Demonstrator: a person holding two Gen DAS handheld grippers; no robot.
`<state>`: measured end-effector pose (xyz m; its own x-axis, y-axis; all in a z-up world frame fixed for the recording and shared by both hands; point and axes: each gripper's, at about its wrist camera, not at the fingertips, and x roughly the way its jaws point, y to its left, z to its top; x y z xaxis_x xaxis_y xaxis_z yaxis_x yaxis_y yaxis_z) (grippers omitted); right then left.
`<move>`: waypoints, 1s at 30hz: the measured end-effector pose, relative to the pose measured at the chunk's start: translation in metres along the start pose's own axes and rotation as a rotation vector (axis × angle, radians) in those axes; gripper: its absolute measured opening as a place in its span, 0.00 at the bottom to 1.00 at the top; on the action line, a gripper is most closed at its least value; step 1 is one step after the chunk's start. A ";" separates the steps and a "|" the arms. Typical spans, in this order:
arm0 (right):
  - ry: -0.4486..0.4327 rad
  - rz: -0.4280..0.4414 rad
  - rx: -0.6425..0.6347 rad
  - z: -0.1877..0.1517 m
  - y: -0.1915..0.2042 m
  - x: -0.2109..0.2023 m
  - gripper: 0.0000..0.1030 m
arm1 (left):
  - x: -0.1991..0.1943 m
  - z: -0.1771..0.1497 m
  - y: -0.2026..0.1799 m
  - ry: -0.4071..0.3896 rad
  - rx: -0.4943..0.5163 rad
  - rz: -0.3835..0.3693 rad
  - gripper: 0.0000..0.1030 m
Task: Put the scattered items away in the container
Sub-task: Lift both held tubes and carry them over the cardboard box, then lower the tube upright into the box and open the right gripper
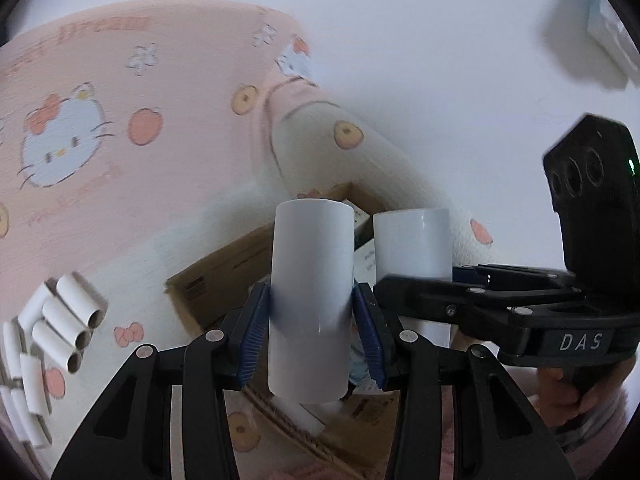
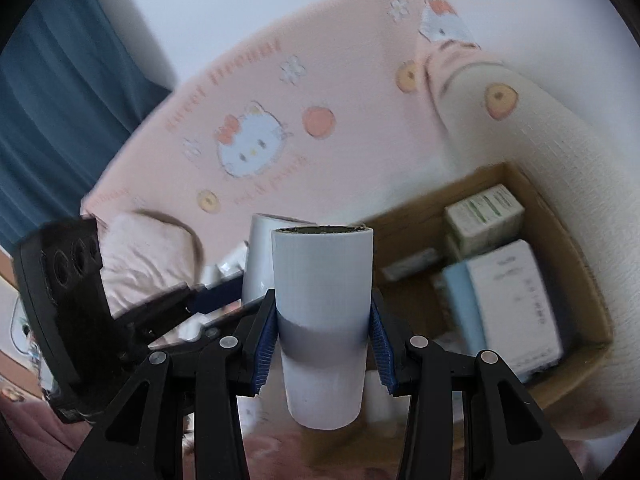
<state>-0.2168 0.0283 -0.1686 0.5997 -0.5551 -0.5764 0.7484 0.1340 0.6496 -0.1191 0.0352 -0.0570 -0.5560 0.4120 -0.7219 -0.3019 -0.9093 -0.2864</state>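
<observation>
My left gripper [image 1: 312,336] is shut on a white paper roll [image 1: 312,292], held upright over the near edge of a cardboard box [image 1: 216,276]. My right gripper [image 2: 322,344] is shut on another white roll [image 2: 324,312], held upright beside the box [image 2: 576,248]. In the left wrist view the right gripper [image 1: 472,292] and its roll [image 1: 412,244] show just to the right. In the right wrist view the left gripper [image 2: 208,300] and its roll [image 2: 258,260] show to the left. Several more white rolls [image 1: 52,328] lie on the bed at the far left.
The box holds several small cartons [image 2: 484,212] and a large white packet [image 2: 516,304]. It stands on a pink and white cartoon-print bed cover [image 2: 256,136]. A rolled cream blanket [image 2: 560,152] lies behind the box. A blue curtain [image 2: 60,92] hangs at left.
</observation>
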 end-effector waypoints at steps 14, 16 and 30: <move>0.327 -0.157 -0.077 0.000 -0.052 0.050 0.39 | 0.067 0.000 0.012 0.142 0.004 -0.046 0.46; 0.390 -0.151 -0.078 -0.005 -0.057 0.061 0.39 | 0.067 0.003 0.016 0.135 0.010 -0.037 0.46; 0.904 -0.300 -0.299 -0.068 -0.069 0.171 0.39 | 0.040 0.019 0.056 0.029 -0.093 0.007 0.46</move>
<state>-0.1465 -0.0205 -0.3456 0.2711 0.2173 -0.9377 0.8704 0.3605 0.3352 -0.1730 0.0019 -0.0896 -0.5351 0.4051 -0.7413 -0.2244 -0.9142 -0.3375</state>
